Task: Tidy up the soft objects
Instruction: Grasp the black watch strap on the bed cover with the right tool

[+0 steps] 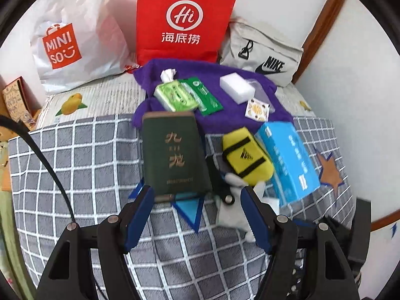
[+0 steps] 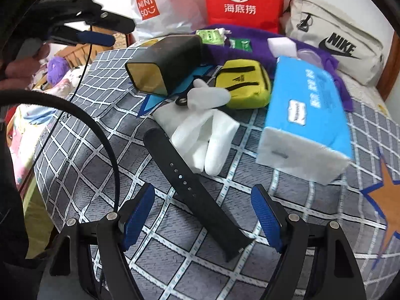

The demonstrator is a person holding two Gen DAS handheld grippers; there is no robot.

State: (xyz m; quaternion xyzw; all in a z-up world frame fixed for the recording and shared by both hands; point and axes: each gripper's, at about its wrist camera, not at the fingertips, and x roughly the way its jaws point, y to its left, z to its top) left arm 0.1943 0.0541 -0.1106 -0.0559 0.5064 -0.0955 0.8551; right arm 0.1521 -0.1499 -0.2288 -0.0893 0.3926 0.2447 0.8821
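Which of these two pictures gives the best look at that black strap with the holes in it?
The right wrist view. There the black strap lies full length on the checked bedcover, holes visible, between the open right gripper fingers. In the left wrist view only a short dark piece of it shows, beside the green box.

Two wrist cameras look steeply down, close over the grey checked bed cover, both sharing the red paper bag at twelve o'clock.
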